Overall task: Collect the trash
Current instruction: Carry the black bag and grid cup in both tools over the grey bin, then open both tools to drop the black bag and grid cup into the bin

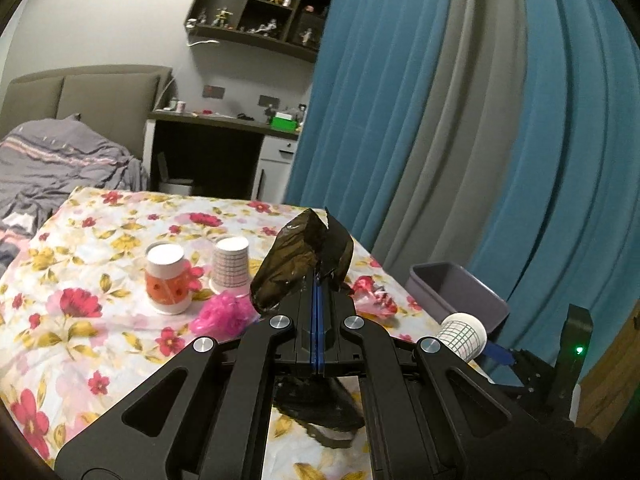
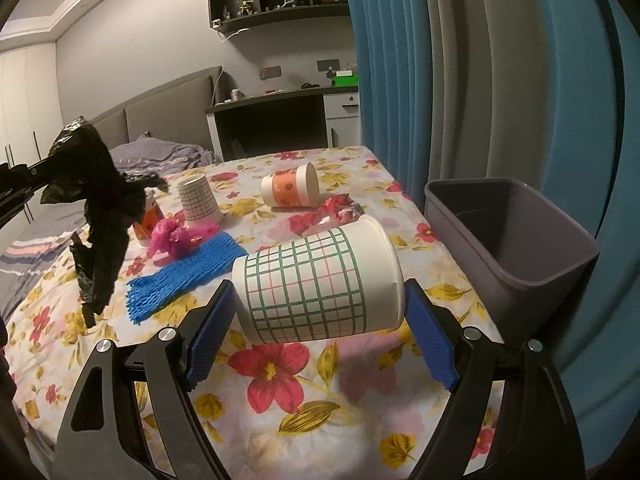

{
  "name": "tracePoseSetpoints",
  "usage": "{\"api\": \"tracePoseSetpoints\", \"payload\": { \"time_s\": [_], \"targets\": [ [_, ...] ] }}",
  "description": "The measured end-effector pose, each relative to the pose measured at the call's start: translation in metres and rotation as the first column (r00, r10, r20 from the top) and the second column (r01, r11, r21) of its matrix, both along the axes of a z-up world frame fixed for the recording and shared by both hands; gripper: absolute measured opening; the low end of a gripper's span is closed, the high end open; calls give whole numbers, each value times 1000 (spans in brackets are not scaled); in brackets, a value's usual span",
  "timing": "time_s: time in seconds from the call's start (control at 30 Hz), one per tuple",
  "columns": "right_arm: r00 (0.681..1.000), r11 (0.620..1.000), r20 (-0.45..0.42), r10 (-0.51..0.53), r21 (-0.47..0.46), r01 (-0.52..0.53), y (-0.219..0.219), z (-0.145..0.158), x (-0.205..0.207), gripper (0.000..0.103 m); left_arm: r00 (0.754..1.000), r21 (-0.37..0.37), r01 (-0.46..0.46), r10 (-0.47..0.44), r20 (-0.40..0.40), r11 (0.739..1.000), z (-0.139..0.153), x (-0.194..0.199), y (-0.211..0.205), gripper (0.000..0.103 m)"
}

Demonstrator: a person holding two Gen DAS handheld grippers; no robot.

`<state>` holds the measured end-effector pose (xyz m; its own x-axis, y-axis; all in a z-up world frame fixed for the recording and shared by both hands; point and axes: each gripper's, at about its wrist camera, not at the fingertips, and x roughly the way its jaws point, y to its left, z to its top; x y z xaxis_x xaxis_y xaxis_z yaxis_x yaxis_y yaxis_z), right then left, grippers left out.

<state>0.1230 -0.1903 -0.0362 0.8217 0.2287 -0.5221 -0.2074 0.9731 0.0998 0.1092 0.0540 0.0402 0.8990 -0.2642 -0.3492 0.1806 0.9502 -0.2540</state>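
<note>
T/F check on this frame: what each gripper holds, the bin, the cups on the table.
1. The left gripper is shut on the black plastic bag. True.
2. The right gripper is empty. False: it holds a grid-pattern cup on its side.
3. The grey bin already holds cups. False: none visible inside.
4. An orange cup lies on its side on the floral cloth. True.
5. The blue foam net is in the bin. False: it is on the cloth.

The bag (image 2: 100, 200) is thin, crinkled black plastic with a slight gloss, and the checked cup (image 2: 316, 280) is smooth matt paper. The net sleeve (image 2: 184, 276) is rough blue foam mesh on a printed floral cloth (image 2: 280, 400). The bin (image 2: 520, 240) is smooth, dull grey plastic.
</note>
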Motion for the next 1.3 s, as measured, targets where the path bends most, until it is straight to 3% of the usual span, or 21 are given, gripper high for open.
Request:
{"api": "tracePoseSetpoints", "payload": {
  "time_s": [0.3, 0.67, 0.9, 1.03, 1.13, 1.3],
  "targets": [
    [998, 998, 26, -60, -16, 60, -31, 17, 12, 80, 986, 33, 160, -161, 35, 987, 23, 39, -68, 0],
    [958, 960, 82, -275, -30, 278, -118, 29, 53, 80, 925, 14, 380, -379, -7, 925, 25, 125, -195, 0],
    [929, 931, 74, -362, -22, 364, -158, 18, 72, 80, 900, -31, 433, -435, -46, 901, 4, 172, -263, 0],
    [921, 922, 55, -386, -28, 387, -168, 7, 81, 80, 888, 2, 456, -454, -75, 890, -13, 189, -294, 0],
    [921, 921, 44, -387, -30, 388, -172, 0, 85, 80, 885, 31, 461, -457, -86, 887, -20, 199, -308, 0],
    [925, 925, 22, -380, -17, 380, -178, -6, 97, 80, 881, 16, 460, -455, -129, 888, -38, 215, -322, 0]
  ]
}}
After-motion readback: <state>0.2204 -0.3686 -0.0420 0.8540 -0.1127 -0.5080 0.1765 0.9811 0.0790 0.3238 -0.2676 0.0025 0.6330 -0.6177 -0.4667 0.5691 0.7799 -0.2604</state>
